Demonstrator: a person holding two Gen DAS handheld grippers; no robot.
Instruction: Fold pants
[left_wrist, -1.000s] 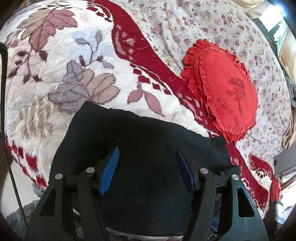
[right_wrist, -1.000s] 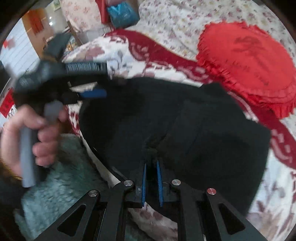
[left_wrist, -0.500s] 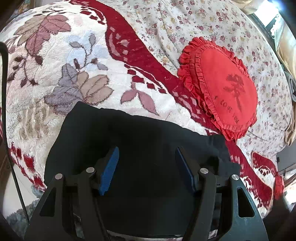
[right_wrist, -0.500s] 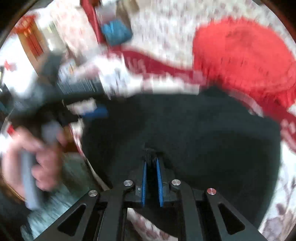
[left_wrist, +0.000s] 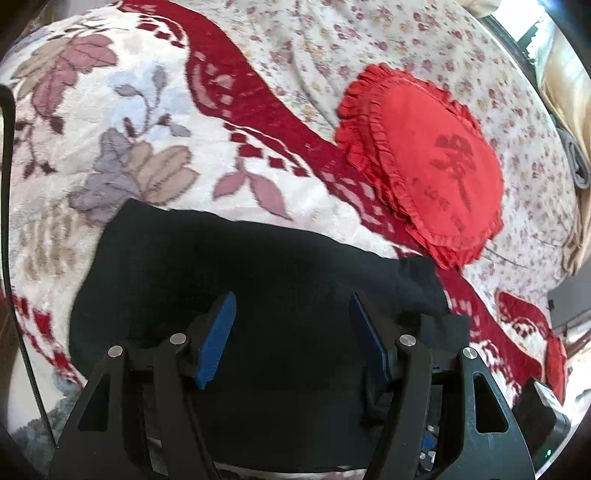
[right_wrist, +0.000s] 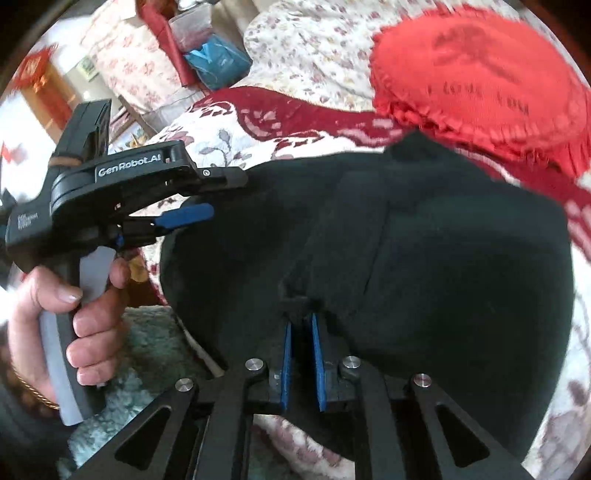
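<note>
The black pants (left_wrist: 258, 280) lie folded in a compact pile on a flowered blanket; they also fill the right wrist view (right_wrist: 424, 251). My left gripper (left_wrist: 291, 332) is open and empty, its blue pads hovering over the near part of the pile; it also shows at the left of the right wrist view (right_wrist: 199, 206), held by a hand. My right gripper (right_wrist: 301, 328) is shut on a fold of the pants at the pile's near edge.
A red frilled heart-shaped cushion (left_wrist: 432, 166) lies just beyond the pants to the right, and shows in the right wrist view (right_wrist: 480, 85). The blanket (left_wrist: 110, 122) with a dark red border covers the bed. A teal fluffy rug (right_wrist: 140, 354) lies below the bed edge.
The left gripper has drawn back slightly and stays open. The right gripper stays shut on the pants fold; its view swung and has steadied.
</note>
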